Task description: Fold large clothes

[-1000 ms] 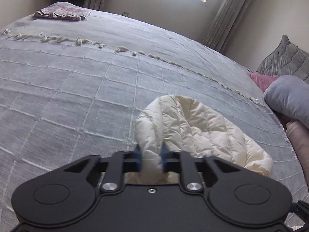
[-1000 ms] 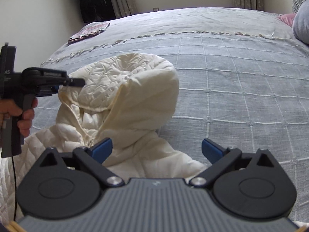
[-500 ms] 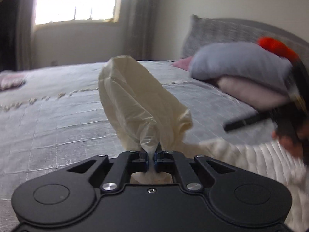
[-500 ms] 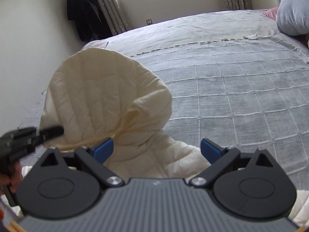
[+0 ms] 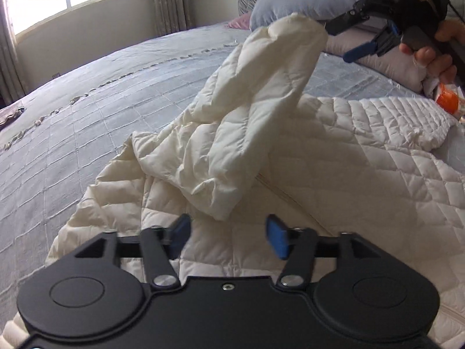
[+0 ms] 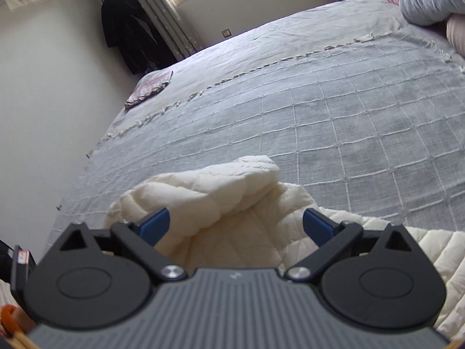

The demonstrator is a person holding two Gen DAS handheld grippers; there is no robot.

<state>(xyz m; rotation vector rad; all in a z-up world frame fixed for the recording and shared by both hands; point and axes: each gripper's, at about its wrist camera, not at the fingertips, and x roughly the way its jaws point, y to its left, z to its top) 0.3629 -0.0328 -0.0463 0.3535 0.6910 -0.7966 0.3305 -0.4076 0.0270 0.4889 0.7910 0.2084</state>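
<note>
Our left gripper (image 5: 228, 237) hangs with its blue pads apart and empty, just above the cream quilted jacket (image 5: 348, 174) spread on the grey bedspread (image 5: 72, 122). Our right gripper (image 6: 237, 225) is spread wide too, its fingers straddling the raised hood (image 6: 221, 192) without pinching it.

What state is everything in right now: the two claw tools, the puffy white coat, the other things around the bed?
left gripper: open, holding nothing, over the coat.
right gripper: open, jaws either side of a raised fold.
coat: spread on the bed, one part standing up, not yet folded.
bedspread: laid flat.
patterned cloth: folded, at the bed's far corner.
dark garment: hanging by the curtain.
</note>
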